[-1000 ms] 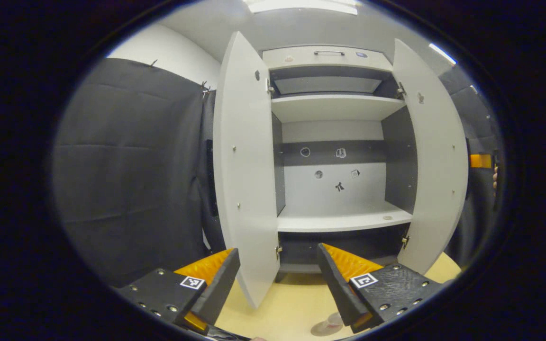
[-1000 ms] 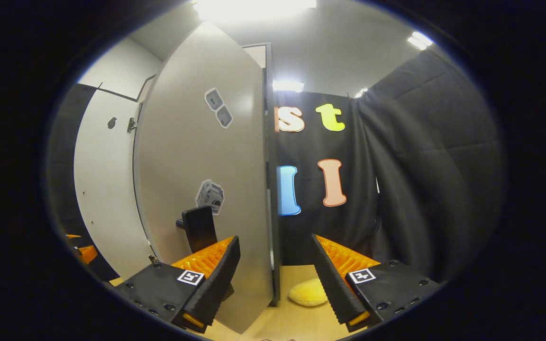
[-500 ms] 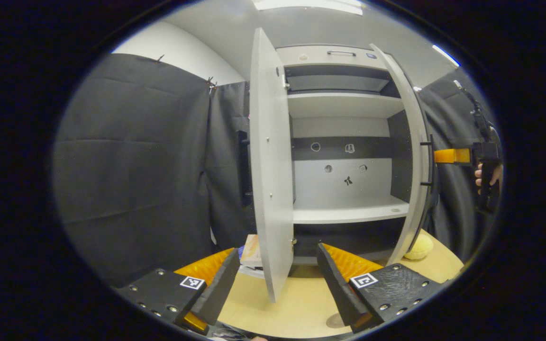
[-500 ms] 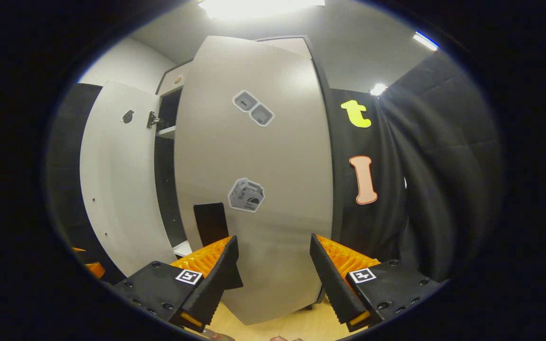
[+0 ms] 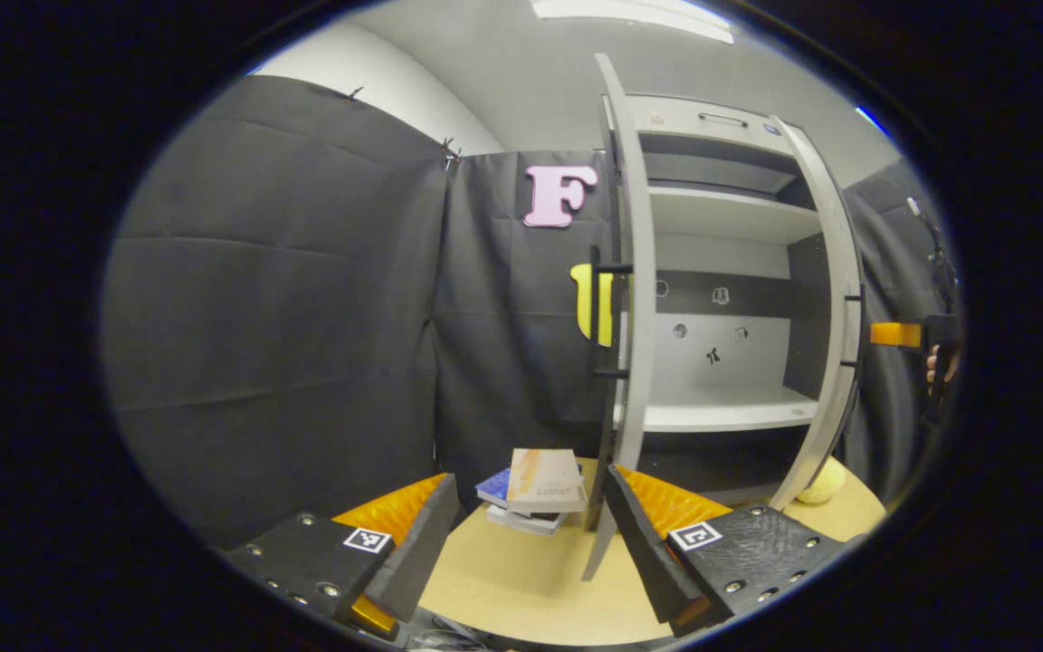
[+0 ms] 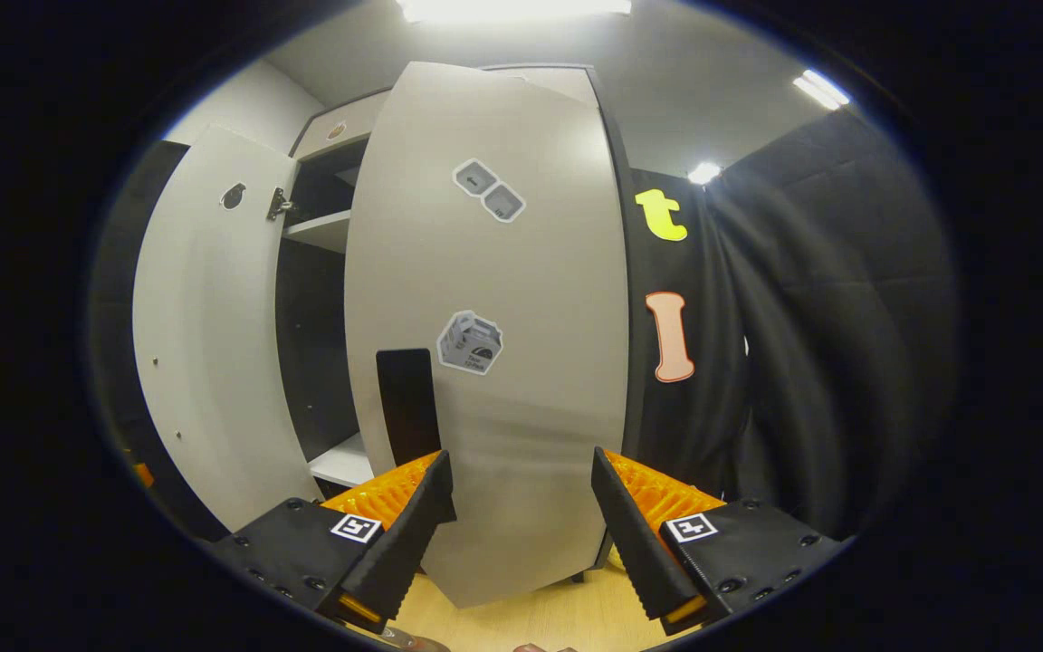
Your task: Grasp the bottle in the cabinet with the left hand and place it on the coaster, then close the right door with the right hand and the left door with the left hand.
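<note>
In the left gripper view the grey cabinet (image 5: 721, 272) stands with bare shelves. Its left door (image 5: 632, 317) is seen edge-on, black handle (image 5: 606, 319) facing left, just beyond my open left gripper (image 5: 531, 534). The right door (image 5: 840, 308) hangs partly swung in; past it my right gripper (image 5: 890, 335) is held by a hand (image 5: 936, 367). In the right gripper view the right door's outer face (image 6: 503, 380), with stickers and a black handle (image 6: 407, 398), stands close in front of my open right gripper (image 6: 521, 530). The left door's inner side (image 6: 205, 344) shows at left.
A stack of books (image 5: 540, 489) lies on the light wooden tabletop (image 5: 521, 580) left of the left door. A yellow ball (image 5: 818, 482) sits on the table by the right door's foot. Black cloth walls close in both sides.
The right door has swung inward toward the cabinet ahead of my right gripper. My left gripper has shifted left: the left door now shows edge-on and the books came into sight.
</note>
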A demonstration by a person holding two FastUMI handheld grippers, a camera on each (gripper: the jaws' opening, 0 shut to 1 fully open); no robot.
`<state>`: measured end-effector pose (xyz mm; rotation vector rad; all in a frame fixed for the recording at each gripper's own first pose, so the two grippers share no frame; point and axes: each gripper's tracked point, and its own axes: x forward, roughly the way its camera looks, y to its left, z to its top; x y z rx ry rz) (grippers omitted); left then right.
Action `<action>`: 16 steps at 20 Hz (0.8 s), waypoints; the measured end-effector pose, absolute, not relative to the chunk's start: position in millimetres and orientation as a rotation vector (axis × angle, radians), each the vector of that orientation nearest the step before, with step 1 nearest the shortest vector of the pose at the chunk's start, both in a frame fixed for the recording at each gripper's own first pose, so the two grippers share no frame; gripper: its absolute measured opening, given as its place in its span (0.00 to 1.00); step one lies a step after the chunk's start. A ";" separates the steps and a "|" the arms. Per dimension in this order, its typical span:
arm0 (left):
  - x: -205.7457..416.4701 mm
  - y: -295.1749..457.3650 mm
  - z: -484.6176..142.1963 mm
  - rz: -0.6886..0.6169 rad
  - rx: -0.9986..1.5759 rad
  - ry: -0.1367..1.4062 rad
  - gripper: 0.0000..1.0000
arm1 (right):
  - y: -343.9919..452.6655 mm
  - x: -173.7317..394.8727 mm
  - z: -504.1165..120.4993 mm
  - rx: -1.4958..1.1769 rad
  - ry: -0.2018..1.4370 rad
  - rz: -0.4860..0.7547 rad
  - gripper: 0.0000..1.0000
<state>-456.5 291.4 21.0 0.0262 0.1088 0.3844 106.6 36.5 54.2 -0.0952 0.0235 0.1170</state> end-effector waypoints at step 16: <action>-313.5 359.2 95.0 0.020 -0.099 -0.046 0.95 | 23.6 45.7 12.0 -0.106 0.069 -0.057 0.98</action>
